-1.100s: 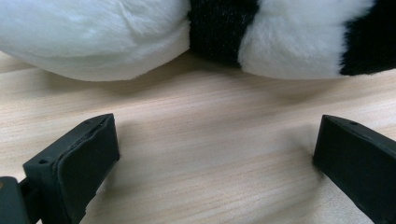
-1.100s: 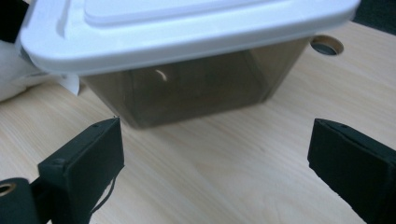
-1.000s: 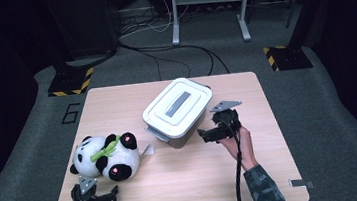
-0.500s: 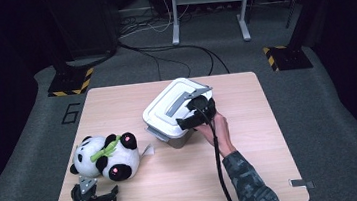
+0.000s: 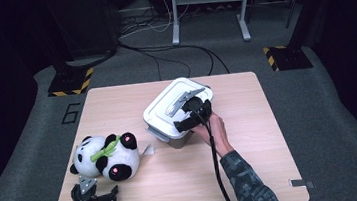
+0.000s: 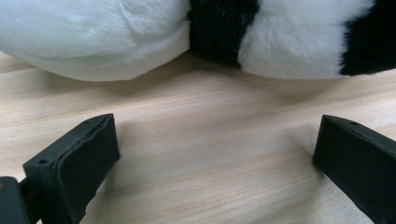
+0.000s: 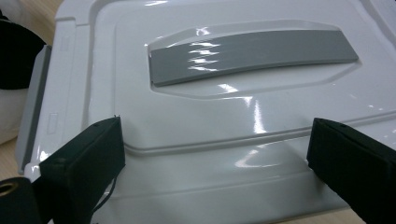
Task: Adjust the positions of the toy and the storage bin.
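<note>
Now right gripper [image 7: 215, 154] over white box lid [image 7: 224, 116], jaws spread, grey handle [image 7: 247, 53] ahead.

a dim lab or recording studio: a lone wooden worktop [image 5: 166, 94] on grey carpet [image 5: 329, 115], hazard-striped stand bases [image 5: 69, 84], loose floor cables [image 5: 171, 51], a metal frame [image 5: 207, 7] behind.
</note>
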Action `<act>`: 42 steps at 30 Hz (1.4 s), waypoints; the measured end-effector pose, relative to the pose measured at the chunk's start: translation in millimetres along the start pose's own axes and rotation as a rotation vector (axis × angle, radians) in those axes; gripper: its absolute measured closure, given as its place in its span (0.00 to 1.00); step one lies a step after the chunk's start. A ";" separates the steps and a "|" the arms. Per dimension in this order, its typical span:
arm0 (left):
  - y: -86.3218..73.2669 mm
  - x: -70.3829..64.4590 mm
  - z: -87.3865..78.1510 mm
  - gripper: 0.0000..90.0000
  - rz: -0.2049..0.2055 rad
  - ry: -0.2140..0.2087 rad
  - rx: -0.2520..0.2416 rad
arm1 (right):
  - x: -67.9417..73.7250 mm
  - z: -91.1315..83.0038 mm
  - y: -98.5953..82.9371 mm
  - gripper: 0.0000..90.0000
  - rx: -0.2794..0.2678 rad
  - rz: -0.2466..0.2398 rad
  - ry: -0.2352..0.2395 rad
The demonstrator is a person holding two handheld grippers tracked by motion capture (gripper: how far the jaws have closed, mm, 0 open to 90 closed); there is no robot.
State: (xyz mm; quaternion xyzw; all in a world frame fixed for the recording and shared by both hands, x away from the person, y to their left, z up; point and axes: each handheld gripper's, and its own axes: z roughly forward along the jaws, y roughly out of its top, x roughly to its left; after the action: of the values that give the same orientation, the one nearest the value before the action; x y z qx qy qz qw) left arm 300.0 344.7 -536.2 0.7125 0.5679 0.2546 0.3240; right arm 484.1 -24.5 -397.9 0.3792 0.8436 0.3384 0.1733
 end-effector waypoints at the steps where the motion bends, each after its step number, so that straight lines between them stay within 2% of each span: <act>1: 0.0 0.0 0.0 0.00 0.000 0.000 0.000 | -0.7 -0.9 -0.3 0.04 0.002 -0.009 -0.004; 2: 0.0 0.0 0.0 0.00 0.000 0.000 0.000 | 0.0 -2.1 -0.7 0.04 0.007 0.000 -0.014; 5: 0.0 0.0 0.0 0.00 0.000 0.000 0.000 | -0.4 -5.1 -1.1 0.04 0.024 -0.008 -0.037; 6: 0.0 0.0 0.0 0.00 0.000 0.000 0.000 | -2.4 -5.1 -1.4 0.04 0.013 -0.023 -0.046; 8: 0.0 0.0 0.0 0.00 0.000 0.000 0.000 | -4.7 -7.8 -3.0 0.04 0.023 0.000 -0.047; 9: 0.0 0.0 0.0 0.00 0.000 0.000 0.000 | -7.6 -8.5 -3.5 0.04 0.017 -0.012 -0.050; 30: 0.0 0.0 -0.1 0.00 0.000 0.000 0.000 | -32.1 -23.4 -16.7 0.04 0.058 0.010 -0.076; 31: 0.1 0.0 -0.2 0.00 0.000 0.000 0.001 | -31.7 -23.6 -16.9 0.04 0.058 0.026 -0.076; 33: 0.0 -0.1 -0.1 0.00 0.000 0.001 0.000 | -31.8 -23.8 -17.2 0.04 0.057 0.029 -0.076; 35: 0.0 -0.1 -0.1 0.00 0.000 0.001 0.000 | -31.7 -23.7 -16.9 0.05 0.048 0.017 -0.074; 36: 0.0 -0.1 -0.1 0.00 0.000 0.001 0.000 | -30.2 -23.5 -16.5 0.05 0.047 0.031 -0.071; 38: 0.0 -0.1 0.0 0.00 0.000 0.001 0.000 | -30.3 -22.9 -15.4 0.06 0.045 0.011 -0.065; 40: 0.0 -0.1 -0.1 0.00 0.000 0.002 0.000 | -27.6 -21.3 -13.5 0.06 0.043 0.028 -0.065; 41: -0.1 -0.1 -0.1 0.00 0.000 0.002 0.000 | -28.1 -20.9 -12.7 0.06 0.043 0.010 -0.060; 42: -0.1 -0.2 -0.1 0.00 -0.001 0.002 -0.001 | -26.5 -20.1 -11.5 0.06 0.039 0.019 -0.060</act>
State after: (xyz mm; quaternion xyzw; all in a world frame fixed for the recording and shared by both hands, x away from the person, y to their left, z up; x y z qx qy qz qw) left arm 299.8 344.6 -536.2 0.7120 0.5684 0.2553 0.3238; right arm 484.4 -59.0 -390.7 0.4005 0.8407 0.3122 0.1881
